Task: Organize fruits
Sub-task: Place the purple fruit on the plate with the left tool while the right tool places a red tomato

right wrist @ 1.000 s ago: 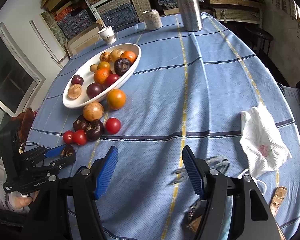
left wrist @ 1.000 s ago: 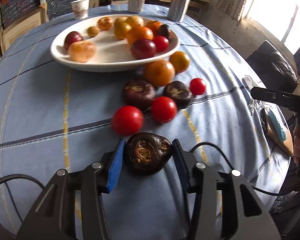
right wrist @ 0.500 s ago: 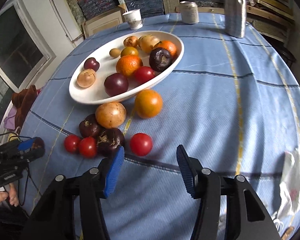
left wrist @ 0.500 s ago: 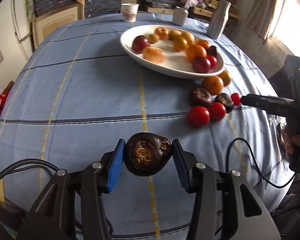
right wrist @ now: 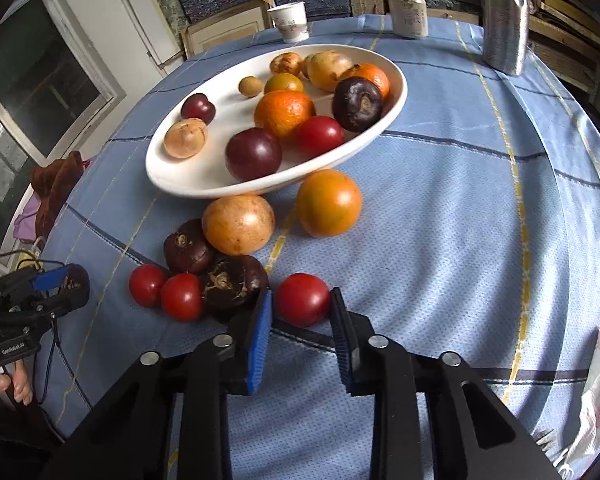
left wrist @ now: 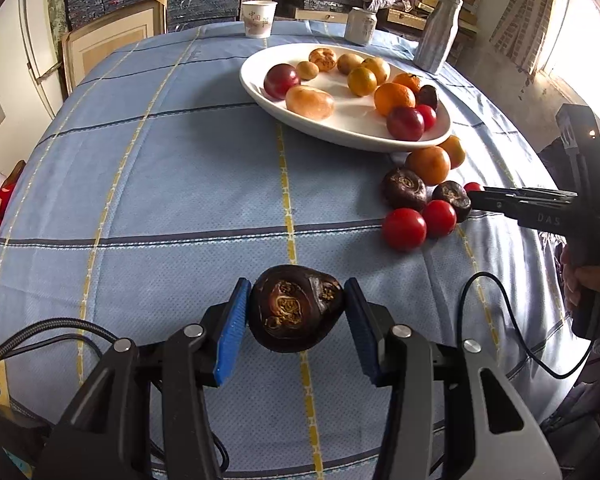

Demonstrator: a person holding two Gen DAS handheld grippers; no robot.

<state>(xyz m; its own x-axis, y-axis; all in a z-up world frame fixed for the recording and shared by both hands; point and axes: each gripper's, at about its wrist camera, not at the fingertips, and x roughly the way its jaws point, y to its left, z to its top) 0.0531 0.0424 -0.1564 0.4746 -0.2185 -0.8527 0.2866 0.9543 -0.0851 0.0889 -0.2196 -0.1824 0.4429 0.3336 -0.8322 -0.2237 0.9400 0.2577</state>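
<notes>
- The left gripper [left wrist: 296, 312] has its blue pads clamped on a dark purple, wrinkled round fruit [left wrist: 295, 307], held over the near edge of the blue checked tablecloth [left wrist: 172, 184].
- The right gripper [right wrist: 302, 312] has just closed its jaws on a small red tomato [right wrist: 302, 299] lying on the cloth.
- Beyond it, more loose fruit lies beside the near rim of the white oval dish [right wrist: 188, 178], which holds the rest.

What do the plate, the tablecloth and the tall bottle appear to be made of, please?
Plate: probably glazed ceramic, white and smooth with soft highlights.
Tablecloth: woven fabric, matte blue with visible weave and yellow and dark stripes.
Bottle: likely metal, silvery with a brushed sheen.
</notes>
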